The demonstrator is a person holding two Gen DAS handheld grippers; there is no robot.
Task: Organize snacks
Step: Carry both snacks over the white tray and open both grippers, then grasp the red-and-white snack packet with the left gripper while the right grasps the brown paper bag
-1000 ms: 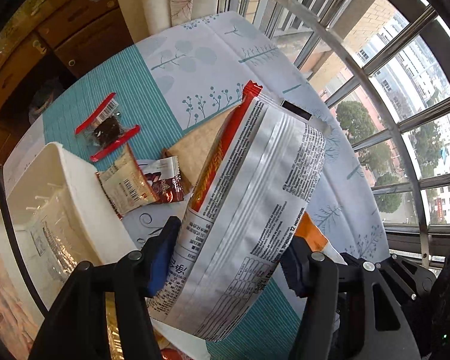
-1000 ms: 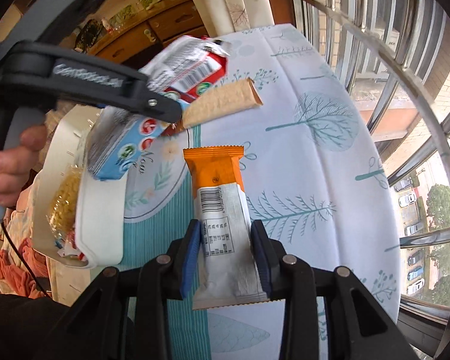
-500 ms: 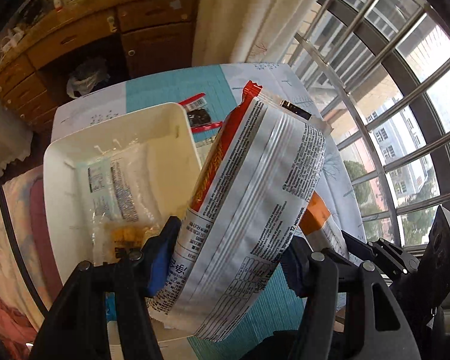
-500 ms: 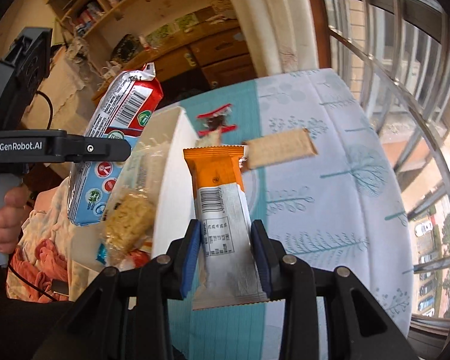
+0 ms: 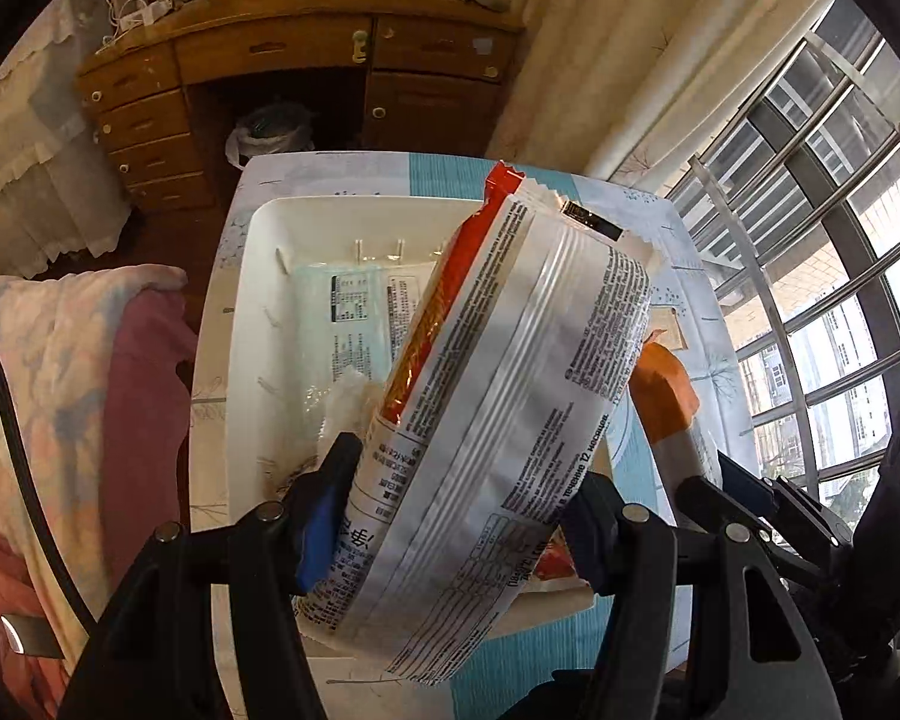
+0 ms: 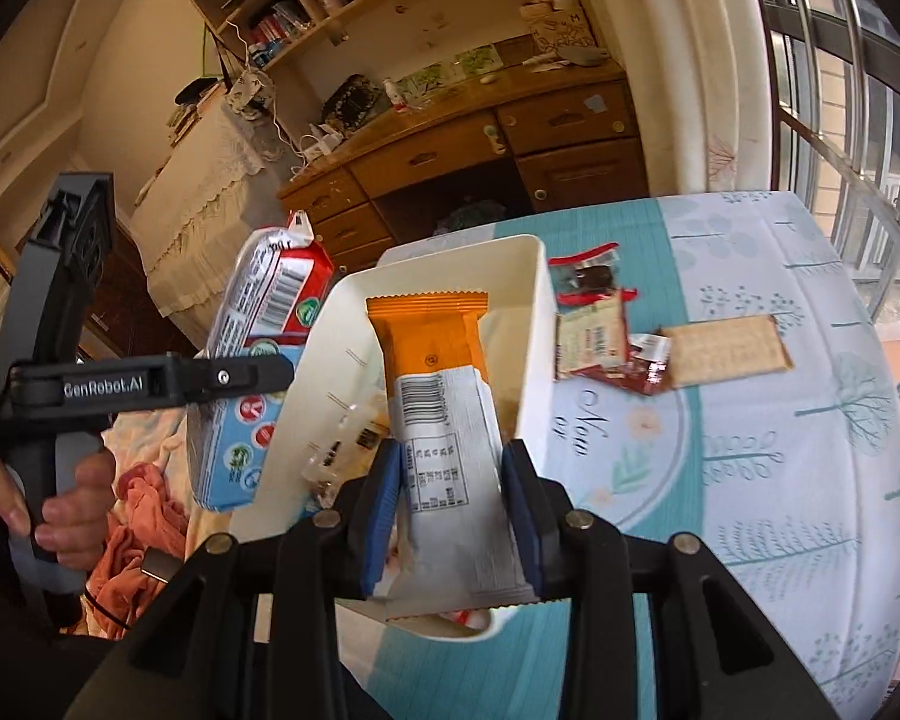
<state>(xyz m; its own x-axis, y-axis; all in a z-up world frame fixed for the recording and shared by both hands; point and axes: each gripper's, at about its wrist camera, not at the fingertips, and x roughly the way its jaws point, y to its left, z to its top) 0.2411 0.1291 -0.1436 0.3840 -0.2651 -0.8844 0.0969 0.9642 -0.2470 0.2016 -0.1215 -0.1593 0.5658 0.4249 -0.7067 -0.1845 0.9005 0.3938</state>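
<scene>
Both grippers have swung from the table to above the tub: left gripper clamps the big packet, right gripper clamps the orange bar, ready to drop.

Glossy, crinkled plastic film was shown on the large biscuit pack and on the orange-and-white bar wrapper. The white bin was seen as smooth, matt plastic. The table was covered by a printed tablecloth of smooth, faintly sheened finish. The gripper bodies were rendered in matt black plastic, with blue pads of a duller finish. Varnished wood was displayed by the desk, and brushed metal by the window bars.
</scene>
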